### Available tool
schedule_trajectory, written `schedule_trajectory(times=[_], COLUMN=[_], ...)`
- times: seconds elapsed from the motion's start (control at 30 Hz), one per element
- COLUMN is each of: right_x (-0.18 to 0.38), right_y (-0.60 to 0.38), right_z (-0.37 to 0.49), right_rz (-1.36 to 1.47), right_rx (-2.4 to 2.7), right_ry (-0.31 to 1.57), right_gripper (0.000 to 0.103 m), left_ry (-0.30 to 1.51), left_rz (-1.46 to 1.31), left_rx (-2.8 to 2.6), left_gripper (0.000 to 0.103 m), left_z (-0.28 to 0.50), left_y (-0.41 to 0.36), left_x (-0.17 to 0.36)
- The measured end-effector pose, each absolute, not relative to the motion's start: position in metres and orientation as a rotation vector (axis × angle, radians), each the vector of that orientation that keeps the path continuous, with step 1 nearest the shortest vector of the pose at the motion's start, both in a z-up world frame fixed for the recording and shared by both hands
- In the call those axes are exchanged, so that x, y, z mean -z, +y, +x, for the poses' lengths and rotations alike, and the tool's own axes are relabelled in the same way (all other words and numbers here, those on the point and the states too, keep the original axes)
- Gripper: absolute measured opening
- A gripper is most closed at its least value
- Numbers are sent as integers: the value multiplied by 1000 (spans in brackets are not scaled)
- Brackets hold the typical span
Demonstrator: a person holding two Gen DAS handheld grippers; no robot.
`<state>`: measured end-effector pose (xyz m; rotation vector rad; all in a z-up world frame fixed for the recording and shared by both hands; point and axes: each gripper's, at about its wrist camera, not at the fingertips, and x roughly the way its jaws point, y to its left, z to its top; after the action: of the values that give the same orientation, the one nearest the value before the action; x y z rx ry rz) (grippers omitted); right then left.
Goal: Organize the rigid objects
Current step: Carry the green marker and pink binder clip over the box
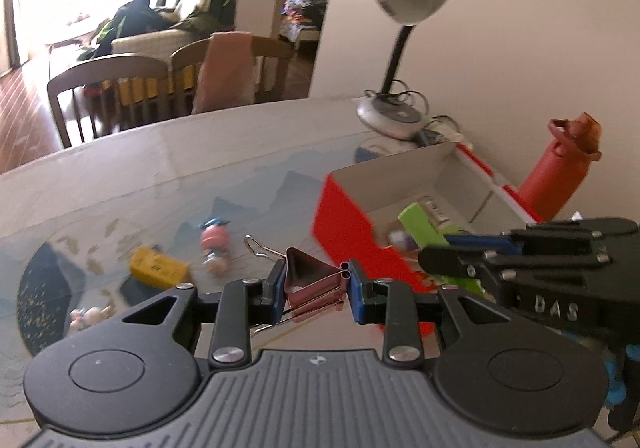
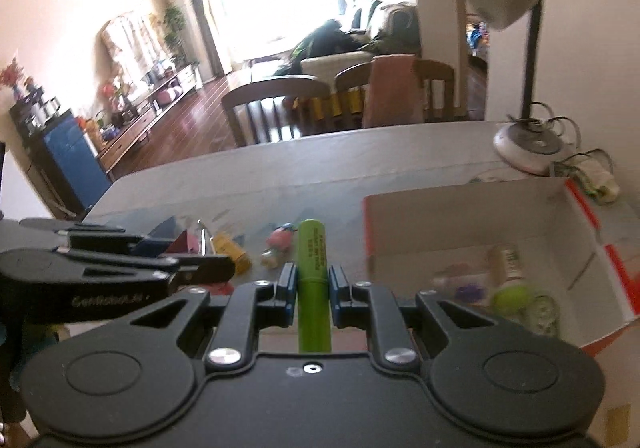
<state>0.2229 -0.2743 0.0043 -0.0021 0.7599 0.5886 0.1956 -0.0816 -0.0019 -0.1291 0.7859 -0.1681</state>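
Observation:
My left gripper (image 1: 316, 284) is shut on a pink binder clip (image 1: 310, 280) and holds it above the table, just left of the red cardboard box (image 1: 344, 224). My right gripper (image 2: 313, 282) is shut on a green highlighter pen (image 2: 313, 260), which points forward, left of the open box (image 2: 576, 248). The pen also shows over the box in the left wrist view (image 1: 420, 224). Each gripper appears in the other's view: the right gripper (image 1: 440, 256) and the left gripper (image 2: 192, 252). On the table lie a yellow block (image 1: 158, 266) and a pink toy figure (image 1: 216, 244).
The box holds a small bottle (image 2: 508, 260), a green ball (image 2: 512, 296) and other small items. A desk lamp (image 1: 396, 116) with cables stands at the back by the wall. A red bottle (image 1: 560, 172) stands behind the box. Another small pink toy (image 1: 90, 316) lies at the left.

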Motion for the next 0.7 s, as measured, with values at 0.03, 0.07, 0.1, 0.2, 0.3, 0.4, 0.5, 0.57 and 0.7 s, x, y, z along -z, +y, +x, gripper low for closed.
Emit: schedule_trajectory(times=[0.03,0.07,0.1,0.2,0.3,0.4,0.5,0.57,0.7], right_x=[-3,-4,-5,-7,-4,1,6,11,23], right_y=[-279,-285,-290,-309,-327,-347,-364,-375,-394], right_z=[226,228,230,236,245,258,268,275,292], right_rz=[0,4,8,15,28,38,48,45,39], right_rx=[-579,-570,-564,-542,-506,-466,-434,-409,-355], right_ry=[757,755,752,741,741,748,760,766,777], right_gripper=[15,15,15,15,15,15,15,15,15], left_ry=[784,783,782,785,793,805,820,835,870], left_rz=[-125,-122,-119,-114,-109,-107,-109,-101,-84], left_rx=[177,187,195,221,245,262,276,284,299], left_gripper=[30,30,30,30,30,30,30,30,30], left_z=[197,200,202,209,219,230,241,249,263], left_y=[-88,-95,-101,-120,-140,-157,-172,-183,-205], left_x=[0,-1,-2,-4,-3,0,5,10,22])
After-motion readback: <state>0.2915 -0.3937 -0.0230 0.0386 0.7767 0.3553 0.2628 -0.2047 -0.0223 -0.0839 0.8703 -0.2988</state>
